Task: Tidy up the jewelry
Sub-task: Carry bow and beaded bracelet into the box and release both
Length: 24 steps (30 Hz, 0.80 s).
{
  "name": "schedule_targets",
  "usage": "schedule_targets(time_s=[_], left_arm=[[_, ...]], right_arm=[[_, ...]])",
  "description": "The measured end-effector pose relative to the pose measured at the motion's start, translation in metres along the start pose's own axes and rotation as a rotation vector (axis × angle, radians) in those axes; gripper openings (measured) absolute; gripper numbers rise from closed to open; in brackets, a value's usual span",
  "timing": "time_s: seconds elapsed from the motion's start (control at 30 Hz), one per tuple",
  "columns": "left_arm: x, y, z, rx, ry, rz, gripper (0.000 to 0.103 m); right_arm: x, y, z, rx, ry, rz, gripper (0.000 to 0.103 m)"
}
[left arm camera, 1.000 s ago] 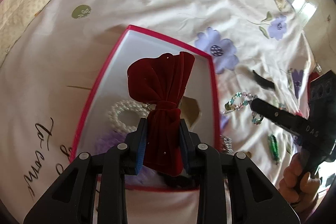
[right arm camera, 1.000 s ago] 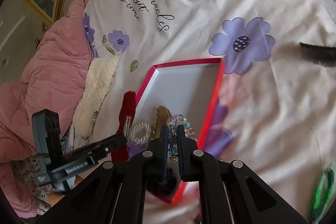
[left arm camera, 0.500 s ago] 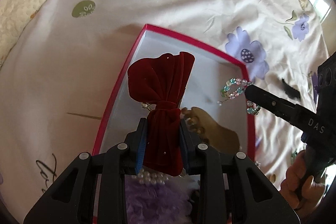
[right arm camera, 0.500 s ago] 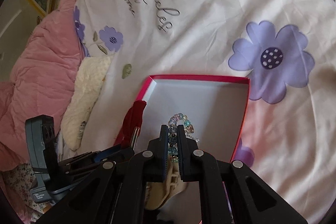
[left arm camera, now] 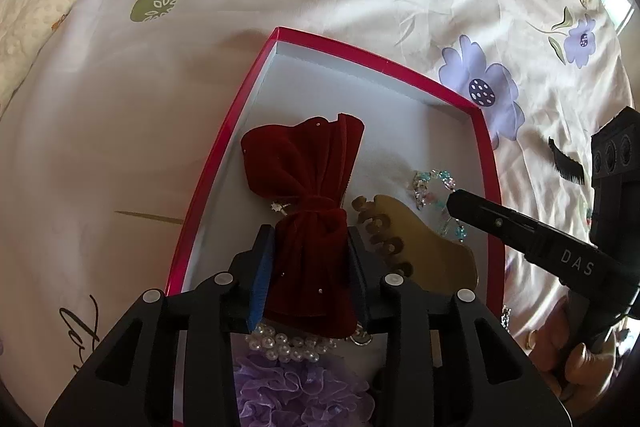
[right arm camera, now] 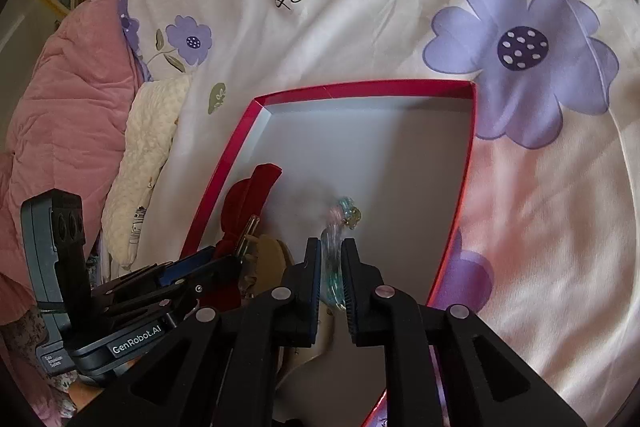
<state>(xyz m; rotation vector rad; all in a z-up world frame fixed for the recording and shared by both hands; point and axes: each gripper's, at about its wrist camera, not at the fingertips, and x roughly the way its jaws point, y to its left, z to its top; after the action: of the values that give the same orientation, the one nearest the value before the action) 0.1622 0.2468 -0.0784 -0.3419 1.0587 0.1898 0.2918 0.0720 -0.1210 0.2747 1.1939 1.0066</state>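
A red-rimmed box (left arm camera: 486,163) with a white floor lies open on a bed sheet (left arm camera: 168,131) printed with purple flowers and black script.

The left gripper (left arm camera: 310,267) reaches into the box from the near side. A dark red velvet bow (left arm camera: 304,183) sits between its fingers (left arm camera: 262,271), their pads against the lower lobe on both sides; the upper lobe fans out over the box floor. The jaws have just been opening a little, with the bow still between them and not visibly loose. A small ring (left arm camera: 277,206) shows at the bow's knot on the left. Below the fingers lie a pearl bracelet (left arm camera: 288,345) and, nearer still, a purple ruffled scrunchie (left arm camera: 304,395). Just right of the bow rests a golden-brown hair comb (left arm camera: 424,251) with looped teeth.

The right gripper (right arm camera: 331,273) comes in from the right edge of the box, held by a hand (left arm camera: 580,367). A pastel crystal bead bracelet (right arm camera: 340,227) hangs between its narrowly parted fingers (right arm camera: 352,283), blurred, its far end on or just above the white floor beside the comb; whether the pads still pinch it cannot be told. These jaws too have just been opening slightly.

Right of the box, on the sheet, lies a black hair comb (left arm camera: 566,167). A pink quilt (right arm camera: 60,115) and a cream knitted cloth (right arm camera: 148,155) lie off to the left.
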Motion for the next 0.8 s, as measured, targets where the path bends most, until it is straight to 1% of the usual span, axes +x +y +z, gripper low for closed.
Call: schedule_targets(time_s=[0.17,0.3,0.4,0.47,0.6,0.63,0.7,0.77,0.8], left_arm=[[0.0,0.0,0.001,-0.005,0.003,0.001,0.037],[-0.005,0.0,-0.001,-0.006,-0.005,0.004,0.05],[-0.008,0.0,-0.002,-0.008,-0.011,0.008,0.053],[-0.011,0.001,-0.003,-0.014,-0.013,0.006,0.054],[-0.017,0.001,-0.005,-0.021,-0.021,0.004,0.06],[-0.02,0.001,-0.005,-0.025,-0.022,0.004,0.064],[-0.024,0.001,-0.005,-0.031,-0.028,-0.001,0.067],[-0.03,0.0,-0.006,-0.033,-0.041,-0.008,0.068],[-0.033,-0.001,-0.007,-0.032,-0.047,-0.008,0.068]], right_arm=[[-0.002,-0.003,0.0,0.014,-0.004,0.001,0.013],[-0.006,-0.002,0.0,0.019,-0.01,0.011,0.014],[-0.009,-0.002,-0.001,0.021,-0.016,0.013,0.015],[-0.011,-0.003,-0.002,0.026,-0.02,0.011,0.02],[-0.012,-0.003,-0.003,0.032,-0.023,0.013,0.02],[-0.013,-0.003,-0.003,0.033,-0.025,0.012,0.02],[-0.016,-0.003,-0.003,0.038,-0.031,0.013,0.022],[-0.022,-0.003,-0.004,0.043,-0.041,0.017,0.028],[-0.026,-0.002,-0.005,0.042,-0.049,0.017,0.028]])
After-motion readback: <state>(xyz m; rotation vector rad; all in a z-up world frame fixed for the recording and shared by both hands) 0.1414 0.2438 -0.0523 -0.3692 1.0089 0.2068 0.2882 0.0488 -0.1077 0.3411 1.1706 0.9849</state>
